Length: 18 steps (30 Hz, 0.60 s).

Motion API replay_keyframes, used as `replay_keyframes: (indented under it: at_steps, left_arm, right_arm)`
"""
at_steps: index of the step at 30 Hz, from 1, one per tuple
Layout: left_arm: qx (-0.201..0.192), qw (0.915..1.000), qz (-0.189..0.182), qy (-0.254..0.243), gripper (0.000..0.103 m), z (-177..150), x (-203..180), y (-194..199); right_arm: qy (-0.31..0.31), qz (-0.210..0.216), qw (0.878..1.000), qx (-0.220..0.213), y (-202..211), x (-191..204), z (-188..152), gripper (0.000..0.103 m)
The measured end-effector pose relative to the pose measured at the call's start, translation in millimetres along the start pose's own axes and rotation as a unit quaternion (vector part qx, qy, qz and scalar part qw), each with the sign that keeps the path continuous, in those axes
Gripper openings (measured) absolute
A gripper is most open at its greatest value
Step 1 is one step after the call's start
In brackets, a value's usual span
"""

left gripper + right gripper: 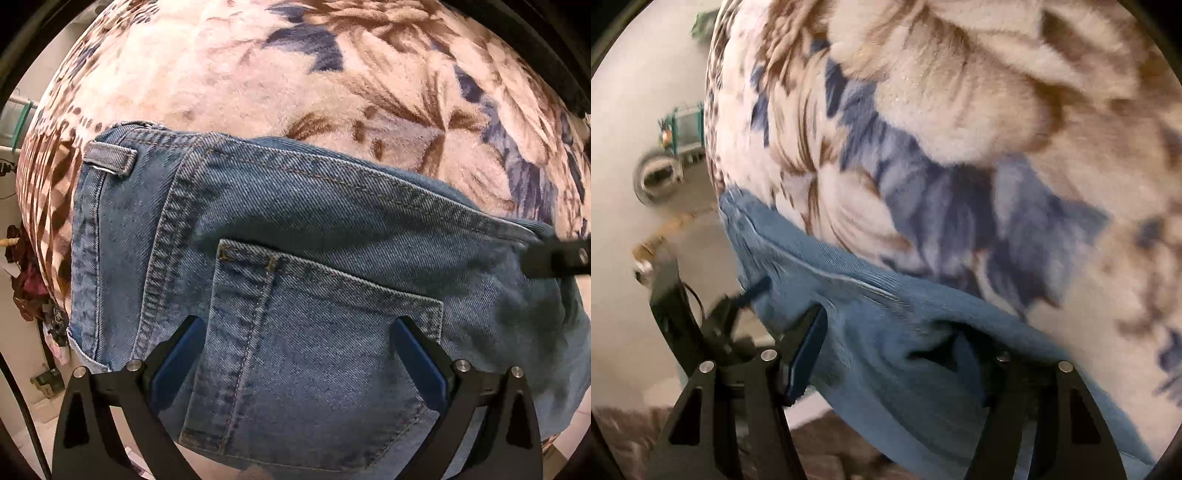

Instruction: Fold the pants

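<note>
Left tool [299,332] open over jeans [314,229], waistband left, right tool [886,332] open astride denim.

Jeans [314,229] run off the lower and right edges of the left wrist view, their legs unseen; the blanket [258,74] beneath them is covered there. The right gripper [554,258] shows only as a blurred black tip at that view's right edge. In the right wrist view the jeans [886,332] hide the right finger [1015,369] in part, so contact cannot be told. The left gripper [738,306] is smeared at the blanket's [960,92] left edge, and things on the floor [661,173] are too blurred to name
</note>
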<state>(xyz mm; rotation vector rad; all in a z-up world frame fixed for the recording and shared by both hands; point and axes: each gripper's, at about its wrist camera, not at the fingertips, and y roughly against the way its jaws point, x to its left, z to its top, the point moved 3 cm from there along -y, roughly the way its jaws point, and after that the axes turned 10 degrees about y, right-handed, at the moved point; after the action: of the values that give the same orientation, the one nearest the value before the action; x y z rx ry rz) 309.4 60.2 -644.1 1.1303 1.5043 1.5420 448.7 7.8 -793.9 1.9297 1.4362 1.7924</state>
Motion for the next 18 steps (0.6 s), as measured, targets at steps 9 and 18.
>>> replay_keyframes:
  at_steps: [9, 18]
  left_arm:
    - [0.007, 1.0, -0.006, 0.001, 0.103, 1.3, 10.0, -8.4]
    - [0.008, 0.9999, -0.005, -0.005, 0.103, 0.7, 9.8, -18.1]
  right_arm:
    - [0.026, 0.084, 0.996, 0.035, 6.0, 4.5, -30.2, 0.059]
    - [-0.041, 0.147, 0.988, -0.028, 9.0, -9.1, -17.3, 0.053]
